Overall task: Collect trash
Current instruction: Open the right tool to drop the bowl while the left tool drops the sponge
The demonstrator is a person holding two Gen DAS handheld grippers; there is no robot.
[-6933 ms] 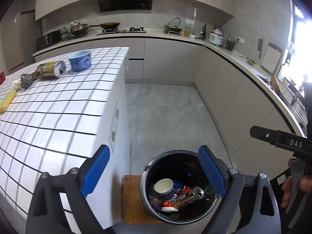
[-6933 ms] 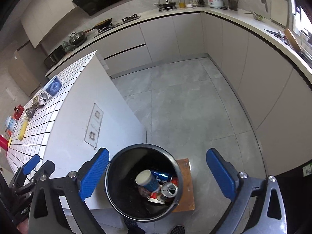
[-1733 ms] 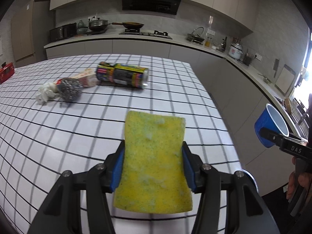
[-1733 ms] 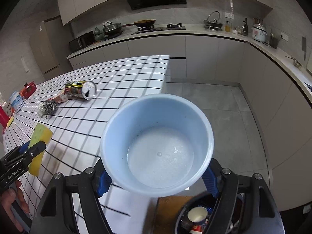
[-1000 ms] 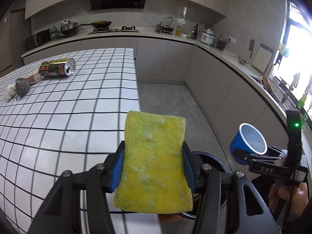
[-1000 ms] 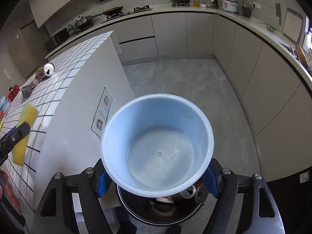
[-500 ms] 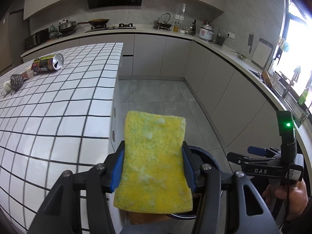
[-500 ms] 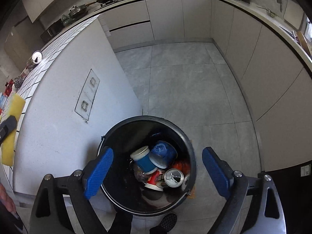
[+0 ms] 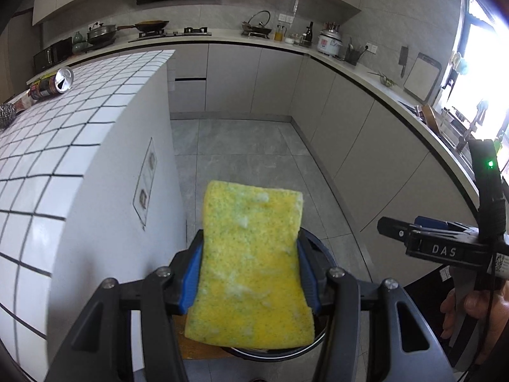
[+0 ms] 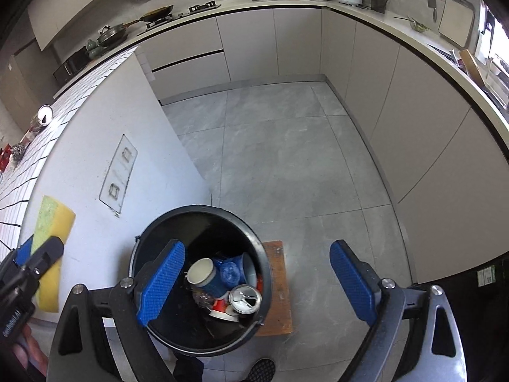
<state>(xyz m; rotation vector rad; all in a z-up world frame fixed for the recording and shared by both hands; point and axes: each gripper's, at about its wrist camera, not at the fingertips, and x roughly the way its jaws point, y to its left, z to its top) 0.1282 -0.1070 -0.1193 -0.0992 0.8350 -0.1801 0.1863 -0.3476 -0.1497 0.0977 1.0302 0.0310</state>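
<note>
The blue cup (image 10: 233, 270) now lies in the bin (image 10: 203, 216), freshly dropped from the right gripper (image 10: 257, 280), fingers spread, while the left gripper (image 9: 249, 273) pinches the sponge (image 9: 251, 261), likely next.

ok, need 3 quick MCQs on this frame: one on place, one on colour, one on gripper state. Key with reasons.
1. Where is the black bin?
A on the tiled counter
B on a wooden board on the floor
C in a cabinet

2. What colour is the sponge?
A pink
B white
C yellow

3. What state is the right gripper in?
A open, empty
B shut on a cup
C shut on a can

Key: B, the wooden board shows under it; C, yellow between the left gripper pads; A, jaws spread, nothing between.
</note>
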